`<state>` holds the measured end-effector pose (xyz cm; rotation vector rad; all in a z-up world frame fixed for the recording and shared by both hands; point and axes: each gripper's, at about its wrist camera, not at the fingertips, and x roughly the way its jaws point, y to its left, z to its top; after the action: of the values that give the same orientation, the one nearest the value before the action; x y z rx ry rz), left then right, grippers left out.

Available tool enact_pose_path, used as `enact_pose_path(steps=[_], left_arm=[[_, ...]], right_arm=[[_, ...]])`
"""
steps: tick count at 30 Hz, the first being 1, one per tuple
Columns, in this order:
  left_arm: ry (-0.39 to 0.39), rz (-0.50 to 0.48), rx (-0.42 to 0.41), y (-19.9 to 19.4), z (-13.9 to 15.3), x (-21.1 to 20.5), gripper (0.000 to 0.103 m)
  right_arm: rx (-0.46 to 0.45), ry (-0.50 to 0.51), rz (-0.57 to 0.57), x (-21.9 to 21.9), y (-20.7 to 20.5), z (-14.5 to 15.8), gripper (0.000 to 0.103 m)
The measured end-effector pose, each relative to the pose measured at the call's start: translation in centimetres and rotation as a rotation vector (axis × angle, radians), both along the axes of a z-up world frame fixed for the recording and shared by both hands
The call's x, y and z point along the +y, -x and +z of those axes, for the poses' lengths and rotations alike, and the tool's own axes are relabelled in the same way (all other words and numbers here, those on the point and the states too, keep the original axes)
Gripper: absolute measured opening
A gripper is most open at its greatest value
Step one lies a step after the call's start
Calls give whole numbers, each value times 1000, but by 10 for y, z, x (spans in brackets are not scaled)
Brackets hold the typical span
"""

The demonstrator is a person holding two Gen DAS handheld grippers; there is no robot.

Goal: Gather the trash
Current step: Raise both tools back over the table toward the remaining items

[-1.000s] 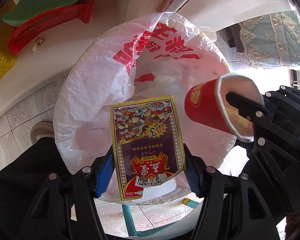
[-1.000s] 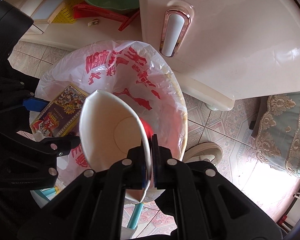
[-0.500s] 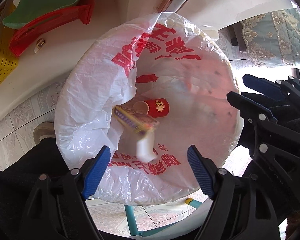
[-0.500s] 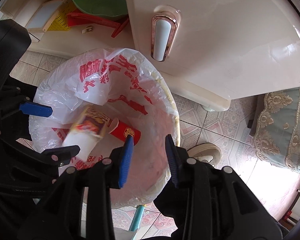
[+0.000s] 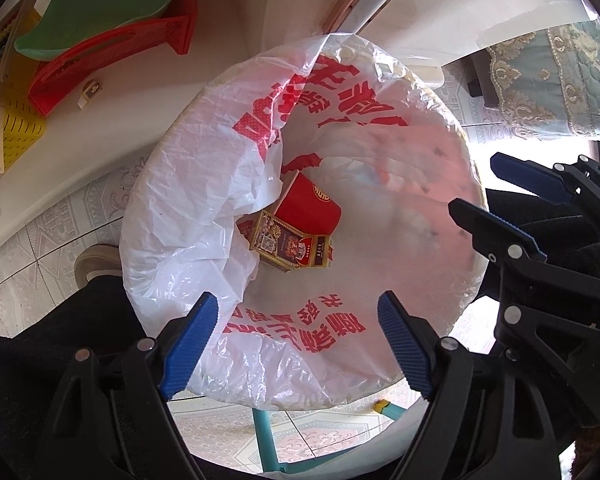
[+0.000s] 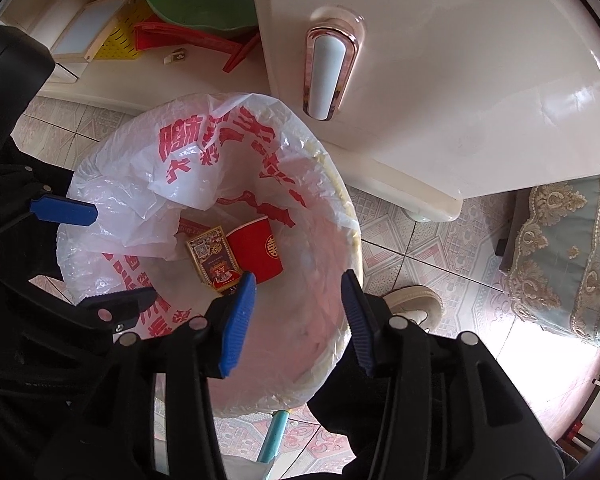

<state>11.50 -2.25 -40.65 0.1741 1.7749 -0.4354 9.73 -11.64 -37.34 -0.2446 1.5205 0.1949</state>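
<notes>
A round bin lined with a white plastic bag with red print (image 5: 236, 152) (image 6: 116, 184) stands below both grippers. A red paper cup (image 5: 308, 204) (image 6: 260, 252) and a playing-card box (image 5: 290, 246) (image 6: 214, 262) lie at its bottom, touching each other. My left gripper (image 5: 298, 344) is open and empty above the bin's near rim; it also shows in the right wrist view (image 6: 96, 256). My right gripper (image 6: 298, 316) is open and empty above the bin; it shows at the right of the left wrist view (image 5: 500, 188).
A cream cabinet with a long handle (image 6: 326, 68) stands right behind the bin. A red basket with a green tray (image 5: 100, 20) sits on a low shelf. A shoe (image 6: 412, 304) and dark trouser leg (image 5: 52, 352) are beside the bin. A quilted cushion (image 6: 560, 256) lies right.
Both grippers opened and let go. The cup and the card box dropped into the bin and now lie at its bottom.
</notes>
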Motion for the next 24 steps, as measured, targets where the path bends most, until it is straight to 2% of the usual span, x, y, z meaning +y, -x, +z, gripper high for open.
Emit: enact_pose_path(steps=[2,5,9,11,15,16,18,20,24], left_arm=[[-16,0,-9,1,2,1,80],[-58,-9,-33,7,14,3,80],[-57,-38,-94,20,61,16,80],[-25,-42,-125,23,97,27,80],[-6,-33,-238,7,191,49,81],[-12,-21,-274,0,217,54,83],[4,0,-341,-17,268,62,92],[20,9,-392,-34,315,69,94],[-19,28,-474,-68,387,71,96]], right_arm=[[-2,1,-1,-1,1,2,50],[-1,-20,-15,-5,4,12,53],[-60,-103,-16,-11,13,62,57],[-120,-129,13,-12,19,98,70],[-233,-167,63,-17,22,180,77],[-268,-166,77,-19,21,202,77],[-331,-153,108,-22,16,243,82],[-387,-142,129,-26,9,282,91],[-457,-163,144,-36,-5,345,92]])
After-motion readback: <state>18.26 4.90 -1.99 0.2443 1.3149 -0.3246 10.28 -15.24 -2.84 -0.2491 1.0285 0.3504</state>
